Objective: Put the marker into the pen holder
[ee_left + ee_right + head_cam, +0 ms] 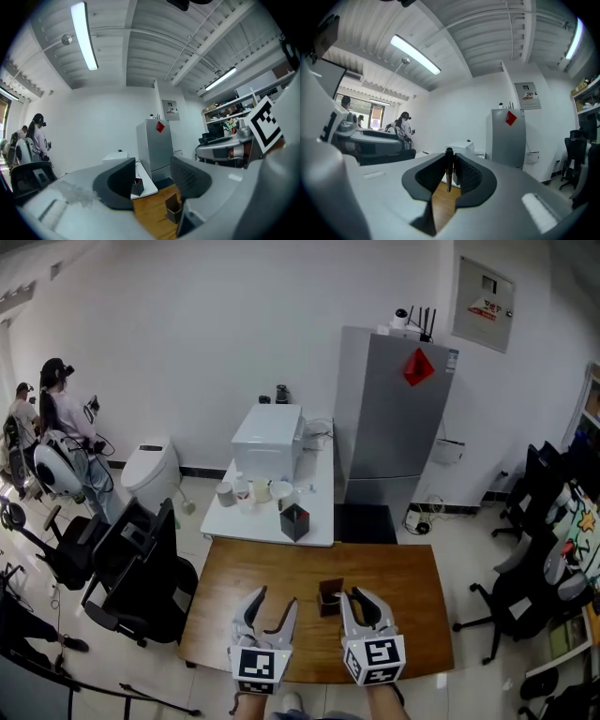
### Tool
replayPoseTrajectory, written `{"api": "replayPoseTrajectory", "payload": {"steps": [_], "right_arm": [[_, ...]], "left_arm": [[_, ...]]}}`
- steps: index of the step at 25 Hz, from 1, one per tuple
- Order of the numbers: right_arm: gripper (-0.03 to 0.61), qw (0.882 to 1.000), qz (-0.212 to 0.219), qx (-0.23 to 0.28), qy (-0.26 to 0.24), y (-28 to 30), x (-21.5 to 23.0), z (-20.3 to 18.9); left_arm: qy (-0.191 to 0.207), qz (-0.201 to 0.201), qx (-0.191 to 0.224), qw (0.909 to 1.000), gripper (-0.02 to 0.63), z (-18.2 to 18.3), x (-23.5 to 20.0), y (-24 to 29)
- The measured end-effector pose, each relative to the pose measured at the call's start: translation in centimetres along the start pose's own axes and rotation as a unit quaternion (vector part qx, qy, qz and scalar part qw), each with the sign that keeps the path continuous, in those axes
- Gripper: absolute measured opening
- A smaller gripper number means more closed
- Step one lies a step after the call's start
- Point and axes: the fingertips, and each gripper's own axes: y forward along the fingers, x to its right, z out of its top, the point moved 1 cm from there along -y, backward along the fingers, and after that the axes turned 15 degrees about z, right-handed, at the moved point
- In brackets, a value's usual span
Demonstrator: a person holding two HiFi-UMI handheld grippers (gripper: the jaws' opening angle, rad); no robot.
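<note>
Clamped the right gripper (450,160) tight on a dark marker (448,174), held upright at the centre of the right gripper view, lower end pointing down over the wooden table (440,206). Showed the left gripper (152,178) released, jaws well apart, nothing gripped, only tabletop and room in the gap. Found the brown pen holder (329,596) standing open-topped on the wooden table at lower centre of the head view, between the tips of the two grippers, just beside the right one. Could not make out the marker itself in the head view. Placed both grippers side by side along the bottom edge of that frame, marker cubes nearest the camera. Beyond the wooden table, toward the middle of the frame, made out a white table (314,526) with a black holder (294,521) on its near edge, a grey fridge (389,418) at upper centre right, black office chairs (141,568) at left, and people (66,418) standing at upper left.
</note>
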Motion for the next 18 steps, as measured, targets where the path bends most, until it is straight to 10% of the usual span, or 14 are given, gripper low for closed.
{"api": "replayPoseTrajectory", "payload": {"steps": [18], "right_arm": [[0.067, 0.989, -0.021, -0.138, 0.053, 8.6, 9.4, -15.6]], "left_arm": [[-0.039, -0.057, -0.084, 0.9941, 0.273, -10.8, 2.6, 11.9]]}}
